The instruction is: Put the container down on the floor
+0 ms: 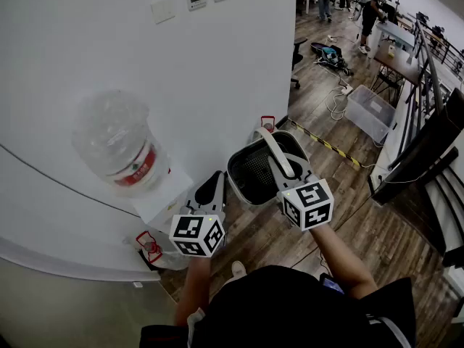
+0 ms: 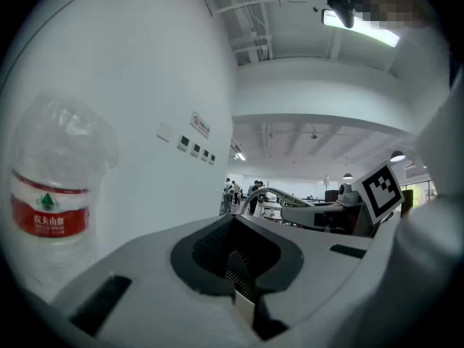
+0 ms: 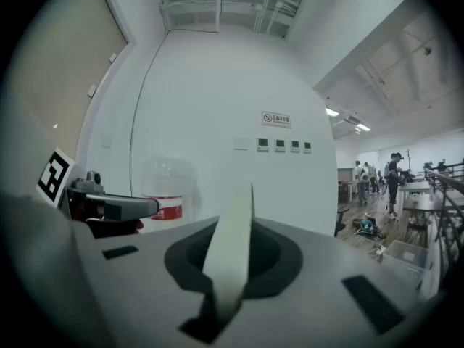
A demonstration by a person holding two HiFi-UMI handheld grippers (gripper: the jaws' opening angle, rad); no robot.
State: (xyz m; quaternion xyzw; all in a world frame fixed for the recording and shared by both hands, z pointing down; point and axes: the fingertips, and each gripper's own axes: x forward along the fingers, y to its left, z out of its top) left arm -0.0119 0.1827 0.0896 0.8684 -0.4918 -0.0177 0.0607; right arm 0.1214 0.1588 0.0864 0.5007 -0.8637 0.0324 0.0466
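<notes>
The container [image 1: 252, 174] is a black mesh bin with a pale rim and a white bail handle [image 1: 270, 148]. It hangs in the air above the wooden floor [image 1: 341, 220], beside the white curved wall. My right gripper [image 1: 280, 168] is shut on the handle, which shows as a white strip [image 3: 233, 245] between its jaws in the right gripper view. My left gripper [image 1: 217, 184] is at the bin's left rim. Its jaws look shut, with black mesh [image 2: 235, 267] and a pale edge between them. The bin's bottom is hidden.
A water dispenser with a clear bottle [image 1: 116, 145] stands close on the left against the wall. A yellow-black tape strip [image 1: 326, 145] crosses the floor ahead. Farther off are a clear plastic tub [image 1: 370, 111], cables, tables and people. A railing [image 1: 433, 64] and stairs run along the right.
</notes>
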